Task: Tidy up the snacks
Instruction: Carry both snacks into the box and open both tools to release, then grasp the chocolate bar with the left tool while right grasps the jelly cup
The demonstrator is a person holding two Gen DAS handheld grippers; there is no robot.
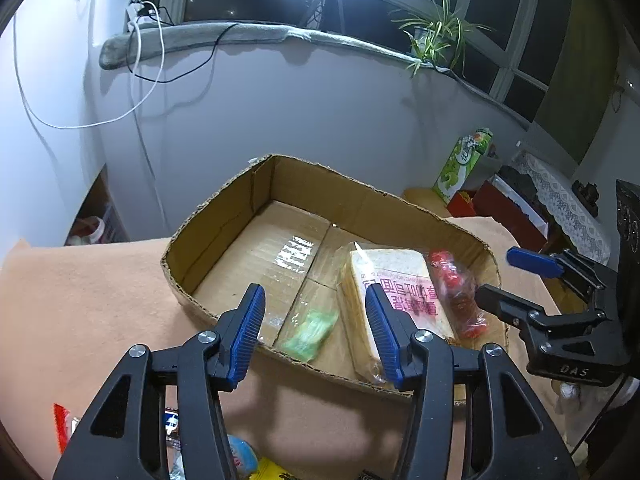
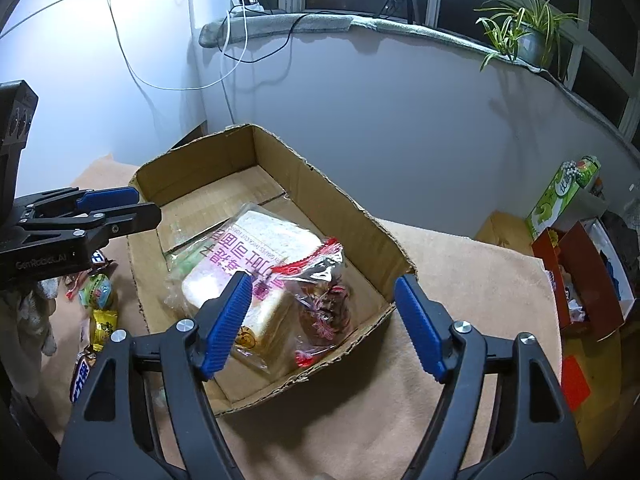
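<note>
An open cardboard box sits on a peach cloth. Inside it lie a bagged loaf of sliced bread, a clear bag with red print holding dark snacks, and a small green packet. My left gripper hangs open above the box's near edge, over the green packet, with nothing between its fingers. My right gripper stands open above the red-printed bag and touches nothing.
Several loose wrapped snacks lie on the cloth left of the box. A green carton and a red box stand at the right. A wall rises behind the cardboard box.
</note>
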